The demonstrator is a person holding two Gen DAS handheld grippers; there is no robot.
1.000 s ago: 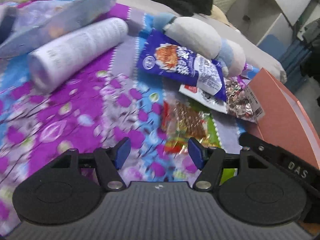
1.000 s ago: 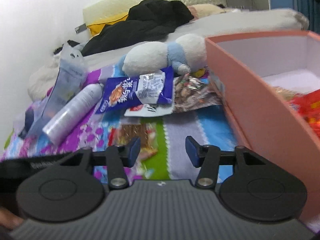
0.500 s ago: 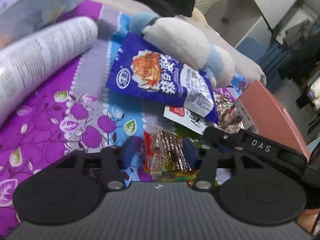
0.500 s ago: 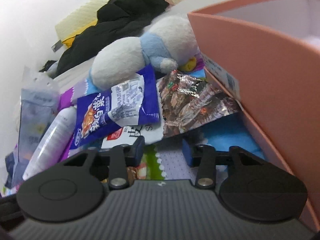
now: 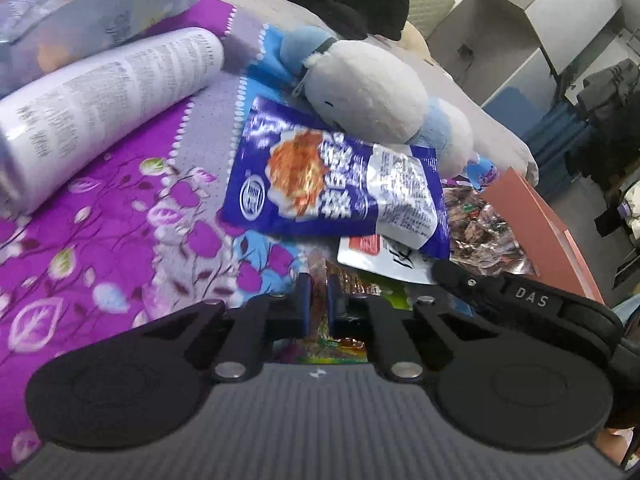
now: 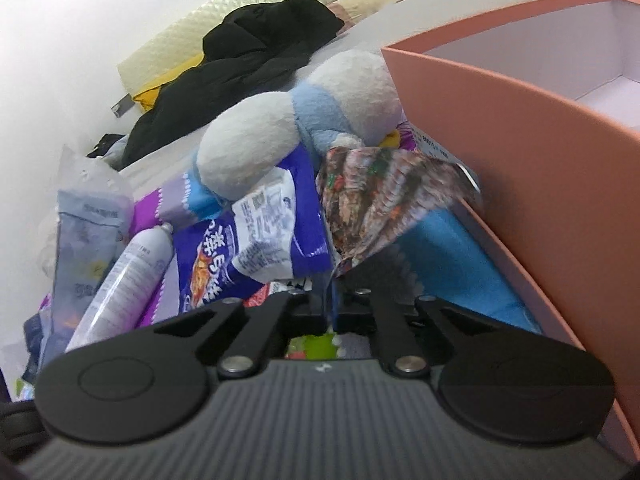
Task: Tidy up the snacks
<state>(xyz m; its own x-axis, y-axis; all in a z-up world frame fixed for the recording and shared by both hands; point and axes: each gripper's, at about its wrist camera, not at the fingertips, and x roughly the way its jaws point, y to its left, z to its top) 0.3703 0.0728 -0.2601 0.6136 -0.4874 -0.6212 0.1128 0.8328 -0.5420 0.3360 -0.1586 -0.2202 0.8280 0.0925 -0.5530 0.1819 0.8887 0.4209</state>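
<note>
My left gripper [image 5: 318, 300] is shut on a clear snack packet [image 5: 352, 280] with brown sticks and a green-orange label, lying on the flowered bedspread. Just beyond it lie a blue-purple snack bag [image 5: 336, 188], a white packet [image 5: 384, 258] under it and a silvery foil snack bag [image 5: 484, 228]. My right gripper [image 6: 330, 300] is shut on the lower corner of the foil snack bag [image 6: 380, 196], beside the blue-purple bag [image 6: 256, 240]. The salmon-pink box [image 6: 520, 168] stands open at the right, its wall also in the left wrist view [image 5: 540, 224].
A white and blue plush toy [image 5: 368, 92] lies behind the snacks, also in the right wrist view [image 6: 296, 120]. A white spray can [image 5: 100, 100] and a pale pouch [image 5: 104, 8] lie at left. Black clothing [image 6: 240, 60] lies on the bed.
Both grippers moved forward and down and went from open to shut: the left on the clear stick-snack packet, the right on the foil bag's corner.
</note>
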